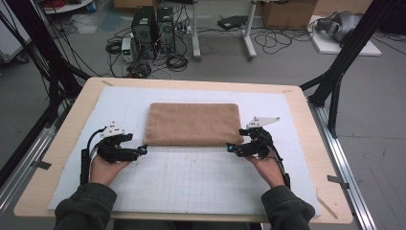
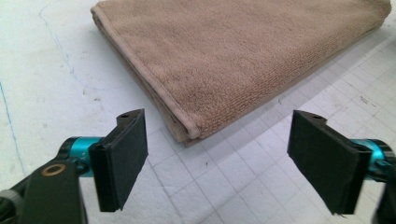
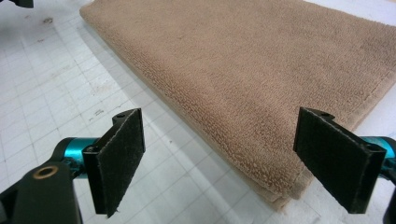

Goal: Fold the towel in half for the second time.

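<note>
Flanking the folded towel's [image 1: 193, 123] near corners, left tongs [image 1: 143, 150] and right tongs [image 1: 230, 148], both gaping, empty.

Folded towel [image 1: 193, 123] flat on the gridded mat [image 1: 201, 177], left tool [image 1: 142, 151] and right tool [image 1: 231, 148] at its near corners

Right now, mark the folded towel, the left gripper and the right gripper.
folded towel [image 1: 193, 123], high view, middle of its top face.
left gripper [image 2: 217, 151], left gripper view, midway between its open fingers, just short of the towel's corner.
right gripper [image 3: 219, 156], right gripper view, midway between its open fingers, over the towel's near corner.
</note>
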The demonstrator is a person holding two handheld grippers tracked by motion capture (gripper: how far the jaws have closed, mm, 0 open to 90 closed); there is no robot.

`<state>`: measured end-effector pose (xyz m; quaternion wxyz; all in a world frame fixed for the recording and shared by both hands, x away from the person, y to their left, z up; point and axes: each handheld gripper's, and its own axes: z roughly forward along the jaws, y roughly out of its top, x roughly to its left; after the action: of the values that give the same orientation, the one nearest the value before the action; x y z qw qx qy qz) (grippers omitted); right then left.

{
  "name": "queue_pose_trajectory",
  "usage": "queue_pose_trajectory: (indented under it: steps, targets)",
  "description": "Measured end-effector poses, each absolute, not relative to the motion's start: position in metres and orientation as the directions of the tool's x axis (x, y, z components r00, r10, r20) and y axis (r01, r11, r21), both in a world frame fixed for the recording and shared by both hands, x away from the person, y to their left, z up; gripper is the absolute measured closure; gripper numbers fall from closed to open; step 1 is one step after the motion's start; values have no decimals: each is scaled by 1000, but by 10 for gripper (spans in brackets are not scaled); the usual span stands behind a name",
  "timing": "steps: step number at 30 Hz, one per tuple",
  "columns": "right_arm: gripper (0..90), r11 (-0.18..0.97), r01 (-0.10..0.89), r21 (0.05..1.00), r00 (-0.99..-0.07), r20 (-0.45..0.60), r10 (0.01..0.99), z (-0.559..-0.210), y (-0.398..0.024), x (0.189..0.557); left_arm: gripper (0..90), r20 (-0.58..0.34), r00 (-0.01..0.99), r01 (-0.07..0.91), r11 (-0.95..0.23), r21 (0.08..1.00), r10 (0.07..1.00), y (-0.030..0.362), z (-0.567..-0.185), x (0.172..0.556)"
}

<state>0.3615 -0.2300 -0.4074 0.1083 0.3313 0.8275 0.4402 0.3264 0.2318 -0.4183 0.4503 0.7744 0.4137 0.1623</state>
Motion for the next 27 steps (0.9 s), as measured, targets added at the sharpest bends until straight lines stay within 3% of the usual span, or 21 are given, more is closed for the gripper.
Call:
queue_pose_trajectory:
  steps: [27]
  targets:
    - [117, 393, 381, 837, -768, 49, 639, -397, -257, 323, 17, -96, 628, 455, -264, 850, 772, 230, -407, 297]
